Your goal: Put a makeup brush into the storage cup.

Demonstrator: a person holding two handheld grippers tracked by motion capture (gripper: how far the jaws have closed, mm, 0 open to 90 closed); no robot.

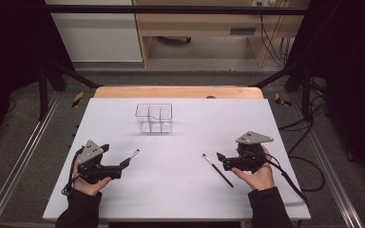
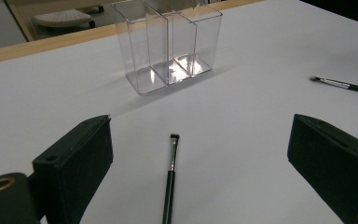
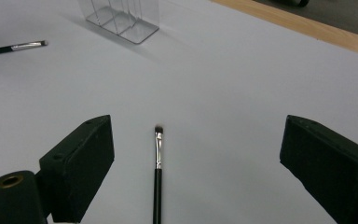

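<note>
Lengthwise between the spread right hand-held gripper (image 3: 196, 163) jaws, a makeup brush (image 3: 157, 177), bristles away.

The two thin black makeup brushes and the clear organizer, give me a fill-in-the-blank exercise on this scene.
1. The clear plastic organizer on the white table sheet has ____ compartments, all empty.
2. Each thin black makeup brush, left one and right one, lies flat between ____ jaws of its tongs.
3. The left tongs and right tongs hold ____.
4. Each brush's bristle tip points toward the ____ edge of the table.

Missing words: three; open; nothing; far
</note>
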